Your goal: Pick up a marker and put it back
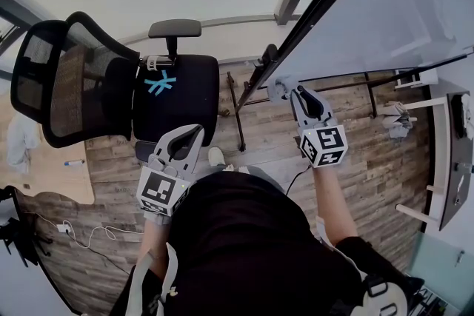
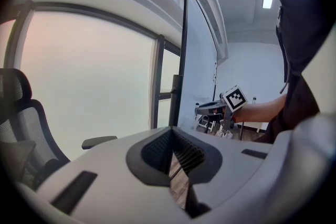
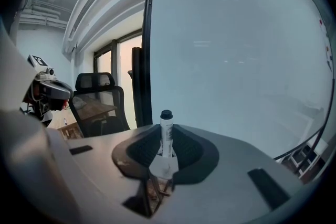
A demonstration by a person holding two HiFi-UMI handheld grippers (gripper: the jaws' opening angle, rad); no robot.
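Closest to the lens, the grey ribbed pads of my right tongs (image 3: 167, 136) were clamped on the lower barrel of a white plastic marker with a black cap (image 3: 166, 124). The marker stood upright with its cap end clear of the jaws. I judged the low grip to be deliberate: it left most of the barrel free, so the marker could be set back down without the pads getting in the way. These tongs were held up close in front of the large pale whiteboard in its black frame (image 3: 236, 60), which is presumably where the marker belongs.

My left tongs (image 2: 170, 136) had their jaws drawn together on nothing, with only a sliver of brown wood-plank floor (image 2: 176, 173) showing below the pads. I held them back from the whiteboard, near my body. The job needs one hand, so I took them to be idling out of the way.

Further from the whiteboard, on my left side, stood a black mesh-backed office chair with armrests (image 1: 111, 85), turned away and playing no part.

By count: two tongs, one marker that I could be sure of, one whiteboard, one chair.
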